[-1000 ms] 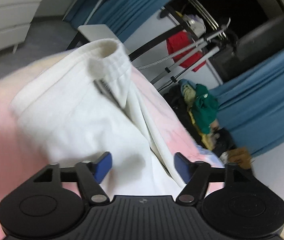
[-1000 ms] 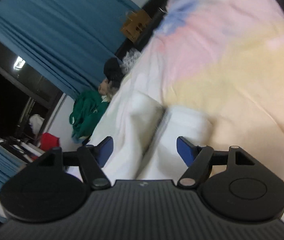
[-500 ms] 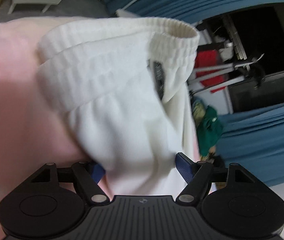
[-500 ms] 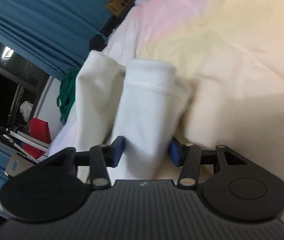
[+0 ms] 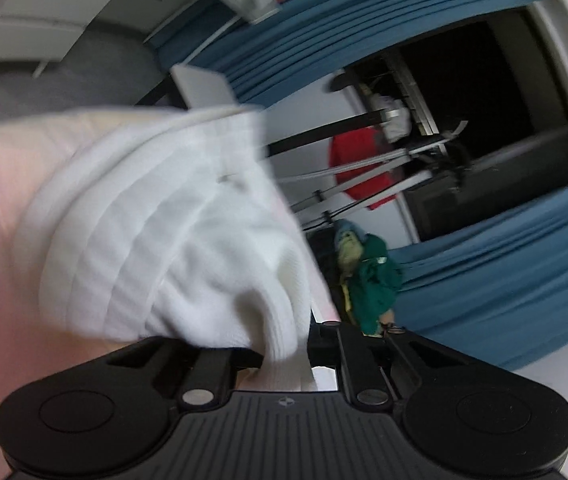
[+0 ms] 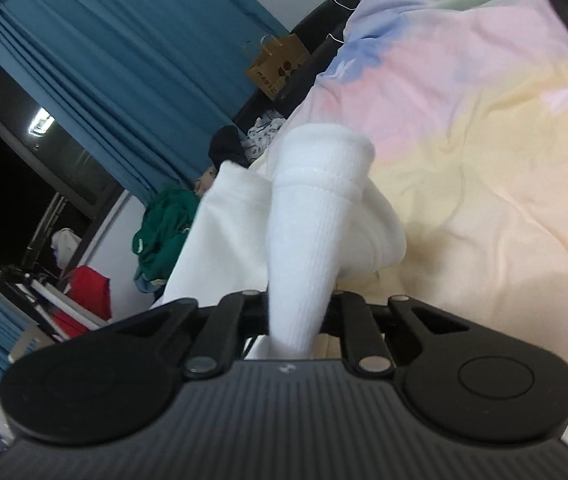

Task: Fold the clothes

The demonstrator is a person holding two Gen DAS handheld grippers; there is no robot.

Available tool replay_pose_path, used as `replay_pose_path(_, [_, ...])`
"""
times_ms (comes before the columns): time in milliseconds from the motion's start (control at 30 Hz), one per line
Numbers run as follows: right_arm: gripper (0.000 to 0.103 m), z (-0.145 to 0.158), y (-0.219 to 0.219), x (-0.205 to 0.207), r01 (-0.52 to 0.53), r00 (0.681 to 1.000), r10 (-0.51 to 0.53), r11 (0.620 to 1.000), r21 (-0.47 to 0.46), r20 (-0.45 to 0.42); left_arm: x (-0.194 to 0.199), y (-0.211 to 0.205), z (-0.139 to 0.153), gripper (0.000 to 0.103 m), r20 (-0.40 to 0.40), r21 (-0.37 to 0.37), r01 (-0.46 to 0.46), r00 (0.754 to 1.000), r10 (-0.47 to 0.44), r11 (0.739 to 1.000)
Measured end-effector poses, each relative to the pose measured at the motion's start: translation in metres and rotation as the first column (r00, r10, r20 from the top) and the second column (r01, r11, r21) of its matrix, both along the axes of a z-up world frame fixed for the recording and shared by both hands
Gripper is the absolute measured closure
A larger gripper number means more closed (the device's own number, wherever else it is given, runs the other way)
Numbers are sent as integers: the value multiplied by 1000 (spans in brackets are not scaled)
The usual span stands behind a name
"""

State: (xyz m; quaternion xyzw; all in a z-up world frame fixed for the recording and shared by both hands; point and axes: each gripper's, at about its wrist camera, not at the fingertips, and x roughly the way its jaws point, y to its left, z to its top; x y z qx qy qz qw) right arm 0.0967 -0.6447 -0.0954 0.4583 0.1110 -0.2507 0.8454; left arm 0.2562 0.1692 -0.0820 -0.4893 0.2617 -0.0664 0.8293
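Cloth is now pinched at both ends: a second ago both sets of jaws stood wide over the white trousers (image 5: 171,240), half a second ago they were narrowing on the fabric, and now each is drawn in tight on a bunch of it. The left gripper (image 5: 284,354) has the ribbed waistband end gathered into its throat, the blue pads buried under white folds; the right gripper (image 6: 294,314) clamps one ribbed leg cuff (image 6: 324,160), which rises out of the jaws like a stubby column. The garment lies on the pastel bedspread (image 6: 484,128), its held ends lifting off it a little. To my eye that means the grasp is made and a lift or a fold-over can follow, though which way the cloth will be carried I cannot say. The left view alone shows the waistband, blurred by motion, with the drying rack (image 5: 364,168) and the red garment (image 5: 360,164) beyond the bedspread's edge. The right view alone shows the second leg (image 6: 223,232) lying free beside the held cuff, and the brown paper bag (image 6: 275,68) past the bedspread's far corner.
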Motion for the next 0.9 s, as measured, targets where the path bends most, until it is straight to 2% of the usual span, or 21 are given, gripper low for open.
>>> replay_pose_path(67, [90, 5, 5, -13, 0, 1000, 0, 1000, 24, 7, -21, 15, 13, 91, 0, -31, -8, 1000, 8, 999])
replay_pose_path(233, [90, -11, 29, -63, -20, 1000, 21, 994, 111, -6, -76, 66, 35, 91, -33, -8, -17, 999, 16, 1000])
replay_pose_path(300, [90, -22, 40, -85, -29, 1000, 27, 987, 158, 11, -98, 88, 35, 91, -62, 0, -10, 998, 10, 1000])
replay_pose_path(433, [90, -40, 55, -115, -28, 999, 24, 981, 192, 26, -137, 117, 24, 90, -136, 67, 50, 990, -40, 996])
replay_pose_path(567, [90, -57, 58, -126, -10, 1000, 4, 973, 230, 26, -158, 133, 2, 88, -188, 34, 58, 981, -51, 998])
replay_pose_path(700, [90, -64, 59, -128, -6, 1000, 0, 972, 234, 28, -162, 132, -8, 84, -234, 10, 81, 969, -76, 997])
replay_pose_path(833, [90, -68, 59, -131, -8, 999, -1, 971, 241, 36, -165, 131, -4, 74, -318, 19, 90, 945, -80, 996])
replay_pose_path(900, [90, -69, 60, -130, -5, 999, -4, 969, 245, 35, -169, 133, 12, 72, -334, 61, 102, 940, -76, 993])
